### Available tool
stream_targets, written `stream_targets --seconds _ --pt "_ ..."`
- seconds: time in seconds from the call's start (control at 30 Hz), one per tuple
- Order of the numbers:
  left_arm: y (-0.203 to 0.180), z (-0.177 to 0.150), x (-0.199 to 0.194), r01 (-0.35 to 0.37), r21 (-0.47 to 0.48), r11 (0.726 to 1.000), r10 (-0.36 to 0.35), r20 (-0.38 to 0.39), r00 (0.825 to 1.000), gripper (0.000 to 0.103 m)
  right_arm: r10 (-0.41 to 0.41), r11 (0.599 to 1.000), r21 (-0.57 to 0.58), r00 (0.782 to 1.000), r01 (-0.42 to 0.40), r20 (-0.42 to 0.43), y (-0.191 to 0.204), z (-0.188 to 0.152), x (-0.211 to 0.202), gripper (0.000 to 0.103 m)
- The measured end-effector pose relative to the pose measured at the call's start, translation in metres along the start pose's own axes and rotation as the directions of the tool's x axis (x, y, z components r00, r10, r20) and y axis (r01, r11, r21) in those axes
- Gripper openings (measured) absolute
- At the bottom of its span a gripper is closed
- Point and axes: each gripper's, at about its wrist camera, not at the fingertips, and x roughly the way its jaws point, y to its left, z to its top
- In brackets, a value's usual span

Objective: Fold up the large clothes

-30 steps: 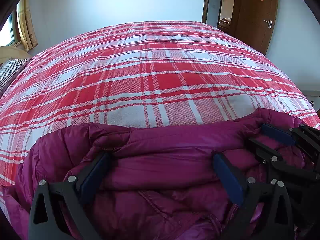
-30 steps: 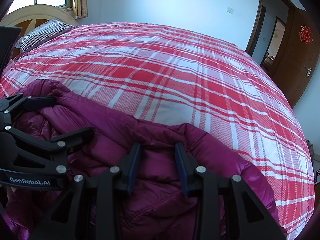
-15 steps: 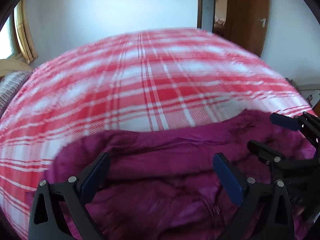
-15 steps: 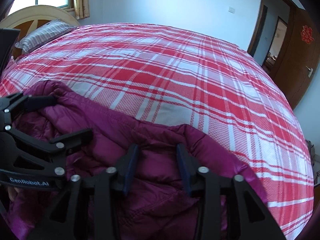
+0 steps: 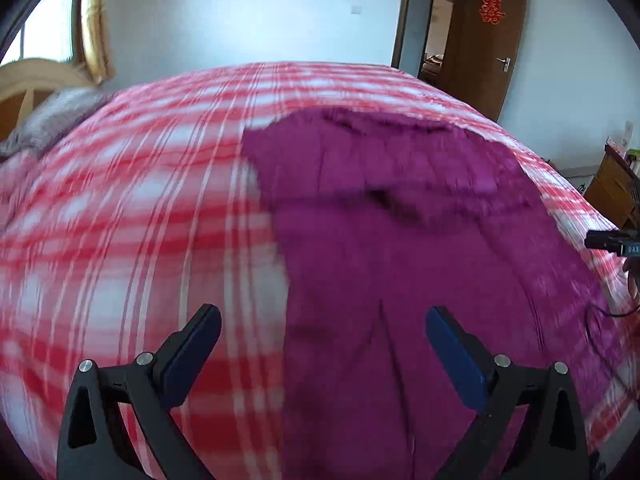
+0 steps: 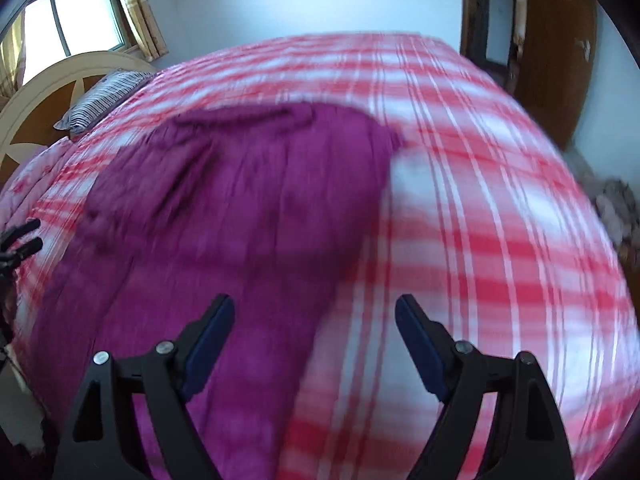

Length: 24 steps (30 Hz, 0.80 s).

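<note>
A magenta padded jacket [image 5: 400, 248] lies spread on the red-and-white plaid bed [image 5: 140, 208]; both views are blurred by motion. My left gripper [image 5: 320, 340] hangs open above the jacket's left edge, nothing between its blue pads. In the right wrist view the jacket [image 6: 240, 216] fills the left half of the bed [image 6: 480, 220]. My right gripper [image 6: 316, 332] is over the jacket's right edge, its jaws opening, no cloth between them. Part of the right gripper [image 5: 612, 242] shows at the left view's right edge, and the left gripper's fingers [image 6: 20, 236] at the right view's left edge.
A striped pillow [image 6: 104, 100] and a curved headboard [image 6: 44, 92] are at the bed's left end, under a window [image 6: 76, 16]. A brown door [image 5: 488, 44] stands open beyond the bed. A wooden cabinet [image 5: 616, 188] stands at the right.
Both grippers have pulled back from the jacket and apart sideways. The right gripper, earlier closed on a fold, has let go and widened. The jacket now lies spread out farther away.
</note>
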Motion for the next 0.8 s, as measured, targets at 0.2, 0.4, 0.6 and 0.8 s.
stream_targets --seconds 0.2,0.4,0.6,0.8 --pt "-0.006 -0.065 -0.020 0.040 -0.039 0.998 -0.041 -0.006 0.999 0.102 -0.031 0.998 0.051 0.999 0.032 -0.030 0.009 -0.102 -0.048 0.085" --pt "-0.031 -0.095 -0.015 0.052 -0.027 0.998 -0.054 -0.050 0.997 0.102 0.040 0.988 0.154 0.998 -0.033 -0.043 0.026 -0.155 -0.057 0.080" --pt "-0.033 -0.103 -0.029 0.037 0.040 0.999 -0.036 -0.035 0.999 0.010 0.020 0.994 0.109 1.000 -0.017 -0.022 0.058 -0.173 -0.046 0.024" --pt "-0.032 -0.106 -0.094 0.157 0.061 0.986 -0.161 0.066 0.985 0.005 0.118 0.987 0.100 0.991 -0.124 0.063 0.067 -0.169 -0.083 0.008"
